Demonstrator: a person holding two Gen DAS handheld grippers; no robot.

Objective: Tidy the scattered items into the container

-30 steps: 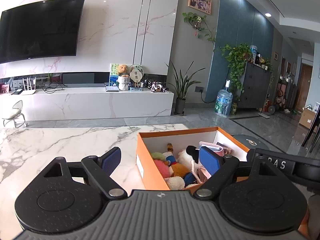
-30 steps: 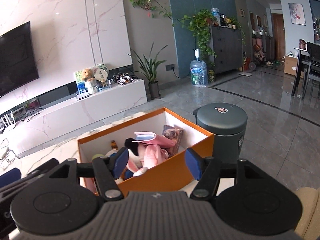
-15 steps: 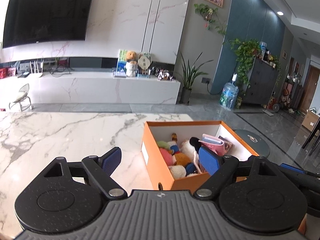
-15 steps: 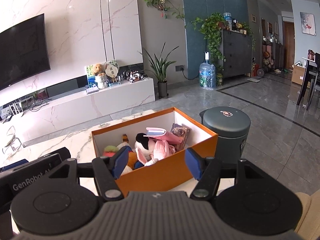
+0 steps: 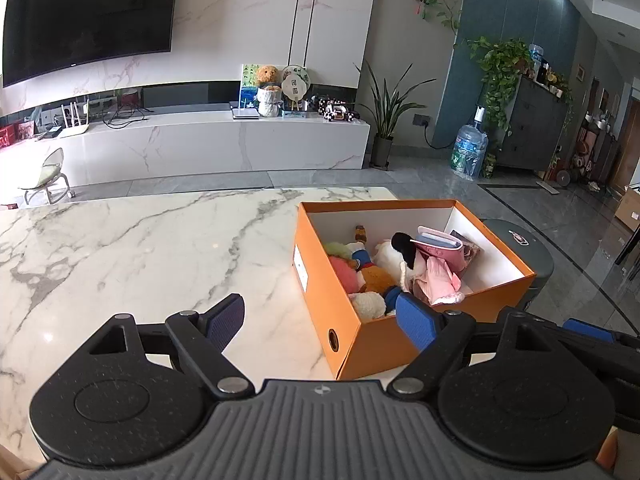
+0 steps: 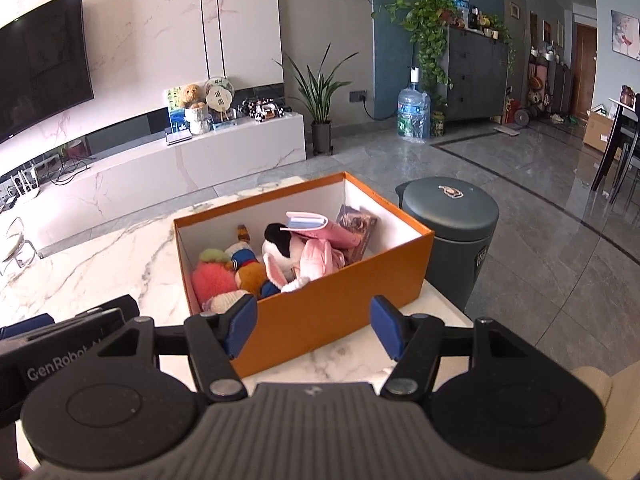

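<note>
Marble tabletop [image 5: 140, 248] with an orange box [image 5: 384, 344] set at its right end, seen from both handheld grippers.

Soft toys are packed into the orange box [image 6: 332, 312]: a pink-red plush [image 6: 210, 278] at the left, an orange and blue doll [image 6: 246, 264] beside it, a black-and-white plush [image 6: 280, 242] in the middle, and a pink rabbit [image 6: 316, 260] with a pink booklet [image 6: 316, 226] lying on top. The left gripper [image 5: 322, 318] is held just in front of the box's near corner with its blue pads spread apart and nothing between them. The right gripper [image 6: 314, 326] is held before the box's long side, its jaws likewise parted and empty. A dark green bin [image 6: 456, 236] is seen standing on the floor just beyond the table edge, beside the box. A wall-mounted television [image 5: 88, 20] and a white media console [image 5: 224, 144] are seen in the background.
</note>
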